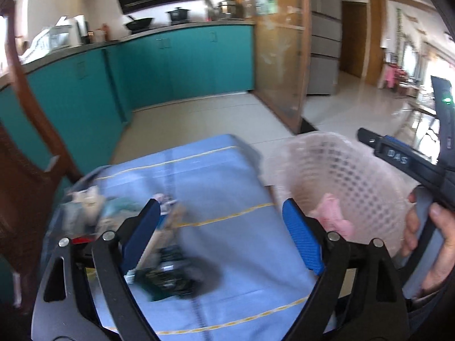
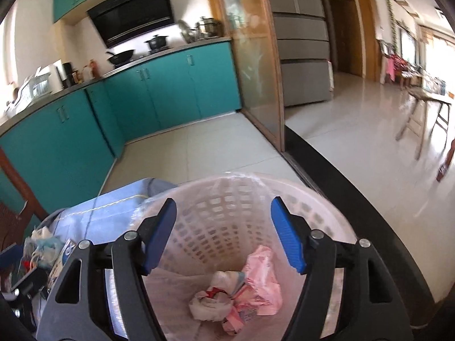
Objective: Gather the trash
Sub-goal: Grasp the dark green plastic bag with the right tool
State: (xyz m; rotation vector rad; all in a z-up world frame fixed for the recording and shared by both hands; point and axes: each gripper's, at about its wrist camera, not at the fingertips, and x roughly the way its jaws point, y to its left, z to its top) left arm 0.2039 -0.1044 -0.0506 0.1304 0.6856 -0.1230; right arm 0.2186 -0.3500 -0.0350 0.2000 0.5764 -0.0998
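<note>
A white mesh trash basket [image 2: 227, 216] lined with a clear bag stands beside the table; it also shows in the left wrist view [image 1: 349, 176]. Inside lie a pink wrapper [image 2: 261, 281] and crumpled white paper [image 2: 213, 301]. My right gripper [image 2: 223, 233] is open and empty, held over the basket. My left gripper [image 1: 220, 236] is open and empty above the blue tablecloth [image 1: 227, 176]. A blurred dark teal packet [image 1: 170, 281] lies between its fingers. More trash [image 1: 85, 207] sits at the table's left.
Teal kitchen cabinets [image 1: 170, 65] run along the back and left. A glass sliding door [image 2: 256, 65] stands behind the basket. A wooden chair [image 1: 28, 170] is left of the table. A pile of wrappers [image 2: 45, 247] lies on the table's left side.
</note>
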